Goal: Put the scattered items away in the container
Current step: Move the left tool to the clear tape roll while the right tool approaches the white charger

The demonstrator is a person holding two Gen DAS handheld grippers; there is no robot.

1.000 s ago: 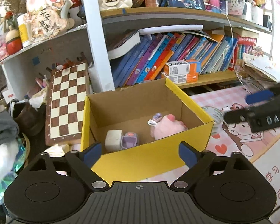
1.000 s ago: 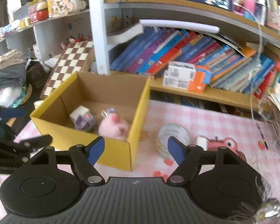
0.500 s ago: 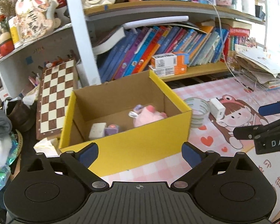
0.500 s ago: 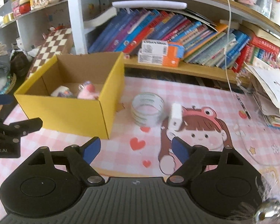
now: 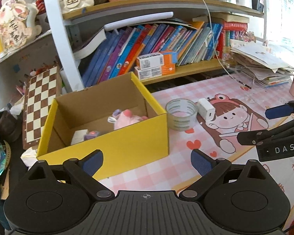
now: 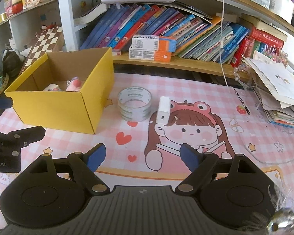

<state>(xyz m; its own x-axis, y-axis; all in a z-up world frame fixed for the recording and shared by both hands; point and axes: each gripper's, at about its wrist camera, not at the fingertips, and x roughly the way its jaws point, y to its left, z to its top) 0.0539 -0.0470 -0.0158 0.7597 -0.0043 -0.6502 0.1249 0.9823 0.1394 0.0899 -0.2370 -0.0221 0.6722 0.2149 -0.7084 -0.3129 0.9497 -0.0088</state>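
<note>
One yellow box (image 6: pixel 54 105) stands open on the table (image 6: pixel 215 96), with three small things inside: a pink plush (image 5: pixel 127 118), a white block (image 5: pixel 79 135) and a small purple piece (image 5: pixel 91 134) beside it. Two things lie loose just right of the box: one clear tape roll (image 6: pixel 134 106) and one white charger (image 6: pixel 163 110), nearly touching each other, the charger resting on the head of the cartoon girl printed on the mat.

The table wears a pink checked mat (image 6: pixel 127 139) with hearts and stars. Behind it runs a low shelf (image 6: pixel 176 63) packed with leaning books (image 6: pixel 147 25), with two orange-and-white cartons (image 6: pixel 152 48) stacked in front of them. A chessboard (image 5: pixel 40 101) leans left of the box, and a pile of papers (image 6: pixel 280 96) sits at the right.

Both tongs point down at a slant over the near edge of the table. The left tongs (image 5: pixel 147 161) are spread, nothing between the pads, in front of the box. The right tongs (image 6: pixel 142 156) have just been opening and stand spread and empty, short of the tape and charger.
</note>
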